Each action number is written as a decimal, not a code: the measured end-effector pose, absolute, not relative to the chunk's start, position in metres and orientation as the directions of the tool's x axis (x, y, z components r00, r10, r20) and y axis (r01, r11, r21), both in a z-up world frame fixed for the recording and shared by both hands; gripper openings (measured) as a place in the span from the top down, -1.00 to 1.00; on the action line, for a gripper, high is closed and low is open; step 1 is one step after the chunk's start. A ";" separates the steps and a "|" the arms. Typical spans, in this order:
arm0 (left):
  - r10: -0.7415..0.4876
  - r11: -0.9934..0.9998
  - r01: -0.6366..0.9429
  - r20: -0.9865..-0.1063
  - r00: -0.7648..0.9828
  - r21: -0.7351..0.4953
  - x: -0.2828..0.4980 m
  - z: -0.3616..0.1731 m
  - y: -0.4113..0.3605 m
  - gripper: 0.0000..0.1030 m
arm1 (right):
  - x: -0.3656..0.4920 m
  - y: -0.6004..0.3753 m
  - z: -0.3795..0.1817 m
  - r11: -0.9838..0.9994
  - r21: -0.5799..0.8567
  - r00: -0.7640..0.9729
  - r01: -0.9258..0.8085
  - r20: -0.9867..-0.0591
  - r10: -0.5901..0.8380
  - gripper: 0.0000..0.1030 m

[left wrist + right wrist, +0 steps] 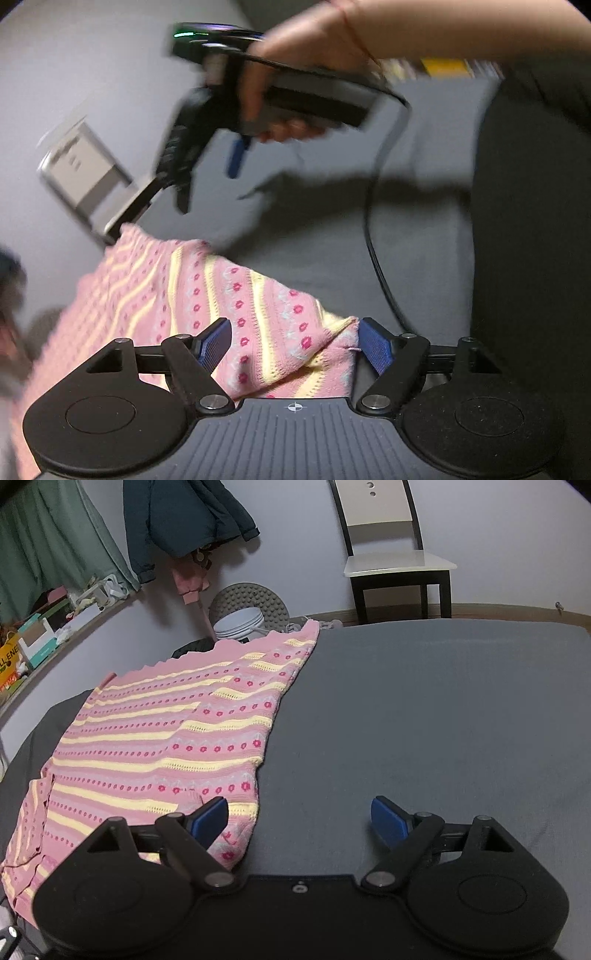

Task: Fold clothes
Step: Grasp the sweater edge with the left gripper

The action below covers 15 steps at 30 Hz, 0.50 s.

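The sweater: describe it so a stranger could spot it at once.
Start at the grey bed that fills the room's foreground. The sweater lies flat on its left part, reaching the far edge. It is the only patterned thing there: pink knit with yellow stripes and rows of red dots.

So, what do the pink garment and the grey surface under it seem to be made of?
Pink garment: knitted yarn, probably cotton or acrylic; ribbed rows and openwork holes in the yellow stripes show.
Grey surface: matte woven fabric, likely a bedsheet; fine weave, soft creases.
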<state>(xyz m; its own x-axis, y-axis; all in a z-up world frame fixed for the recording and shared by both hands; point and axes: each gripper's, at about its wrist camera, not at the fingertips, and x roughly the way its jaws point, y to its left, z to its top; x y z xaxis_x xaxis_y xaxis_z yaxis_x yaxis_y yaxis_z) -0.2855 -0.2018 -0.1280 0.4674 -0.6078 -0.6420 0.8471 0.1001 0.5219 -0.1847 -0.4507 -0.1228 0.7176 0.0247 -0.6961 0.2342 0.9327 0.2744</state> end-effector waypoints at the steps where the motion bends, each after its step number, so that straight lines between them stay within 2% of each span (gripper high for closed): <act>1: -0.610 0.051 0.812 -0.626 0.486 0.581 -0.293 -0.128 -0.204 -0.48 | -0.185 -0.451 -0.123 0.934 0.271 0.716 0.234 -0.698 0.023 -0.66; 3: -0.608 -0.049 0.731 -0.600 0.519 0.681 -0.304 -0.131 -0.208 -0.48 | -0.184 -0.451 -0.123 0.936 0.264 0.712 0.233 -0.701 0.021 -0.67; 6: -0.588 -0.186 0.659 -0.620 0.519 0.729 -0.310 -0.131 -0.208 -0.48 | -0.183 -0.450 -0.122 0.938 0.261 0.711 0.228 -0.703 0.022 -0.67; 12: -0.577 -0.259 0.737 -0.712 0.401 0.624 -0.297 -0.123 -0.209 -0.48 | -0.182 -0.449 -0.122 0.935 0.270 0.711 0.229 -0.702 0.028 -0.68; 15: -0.582 -0.241 0.761 -0.717 0.384 0.603 -0.293 -0.132 -0.217 -0.47 | -0.181 -0.448 -0.123 0.939 0.261 0.705 0.224 -0.709 0.029 -0.69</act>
<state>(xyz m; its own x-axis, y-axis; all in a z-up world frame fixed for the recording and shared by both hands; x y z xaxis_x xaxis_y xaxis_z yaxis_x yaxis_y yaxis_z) -0.2931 -0.2167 -0.1318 0.3844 -0.5816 -0.7169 0.7605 -0.2407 0.6030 -0.1812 -0.4476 -0.1231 0.7050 0.0289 -0.7086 0.2241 0.9389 0.2612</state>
